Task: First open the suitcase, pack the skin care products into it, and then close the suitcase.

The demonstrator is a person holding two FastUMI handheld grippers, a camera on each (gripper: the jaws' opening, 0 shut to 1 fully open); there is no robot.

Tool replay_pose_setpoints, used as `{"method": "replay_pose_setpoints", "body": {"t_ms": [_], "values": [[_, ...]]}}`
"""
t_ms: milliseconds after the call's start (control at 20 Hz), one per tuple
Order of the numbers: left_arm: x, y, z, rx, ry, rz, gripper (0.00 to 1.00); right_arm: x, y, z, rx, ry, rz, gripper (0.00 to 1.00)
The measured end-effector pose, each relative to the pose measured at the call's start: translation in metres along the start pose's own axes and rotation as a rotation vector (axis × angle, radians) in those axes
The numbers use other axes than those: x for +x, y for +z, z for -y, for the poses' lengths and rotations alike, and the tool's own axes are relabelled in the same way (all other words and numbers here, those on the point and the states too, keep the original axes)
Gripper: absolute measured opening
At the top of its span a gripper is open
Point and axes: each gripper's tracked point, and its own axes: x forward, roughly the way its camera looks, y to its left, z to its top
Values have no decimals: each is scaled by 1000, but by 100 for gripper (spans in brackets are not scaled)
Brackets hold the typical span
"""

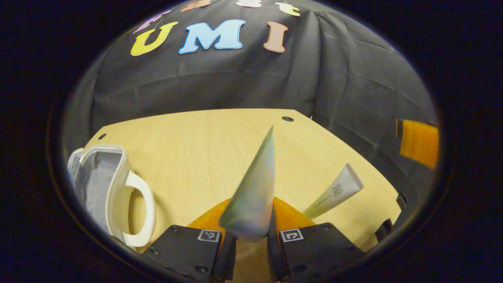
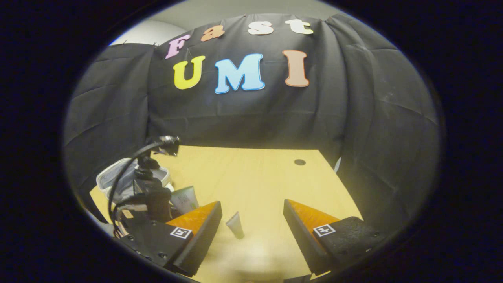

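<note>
2 skincare tubes: green tube [image 1: 253,188] w/ one white tube [image 1: 336,192]; 1 white suitcase [image 1: 114,188], open; 1 desk [image 1: 204,137]; 2 holes in desk top

Warm, dim light falls on the desk [image 1: 204,141], brightest at its middle in both views. The tube [image 1: 253,192] nearest the left gripper view's lens looks soft; desk edges bow with fisheye distortion.

Right gripper [image 2: 251,228] wide open above wooden table [image 2: 259,173]. Small tube [image 2: 235,225] lying between fingers. Left gripper [image 2: 157,196] near white case [image 2: 114,177].
</note>
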Motion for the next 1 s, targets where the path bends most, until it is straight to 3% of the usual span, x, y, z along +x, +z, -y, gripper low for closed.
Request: {"method": "replay_pose_setpoints", "body": {"t_ms": [200,450,550,600,650,700,850,1000], "values": [[-62,43,-31,-113,21,35,41,34,-25,-21,13,62,-68,94],[-136,72,-92,-154,104,82,41,73,-85,-27,23,31,-235,87],[-153,75,-122,-184,123,80,41,82,-98,-21,27,-25,-268,72],[-161,75,-136,-196,135,73,41,87,-106,-18,38,-51,-284,49],[-166,71,-151,-206,144,64,41,90,-112,-14,56,-78,-300,48],[-171,67,-164,-215,151,53,41,91,-113,-14,82,-95,-308,30],[-180,51,-205,-218,171,-2,41,87,-114,-25,156,-118,-343,21],[-176,25,-251,-219,185,-79,39,73,-97,-63,223,-94,-330,22]]}}
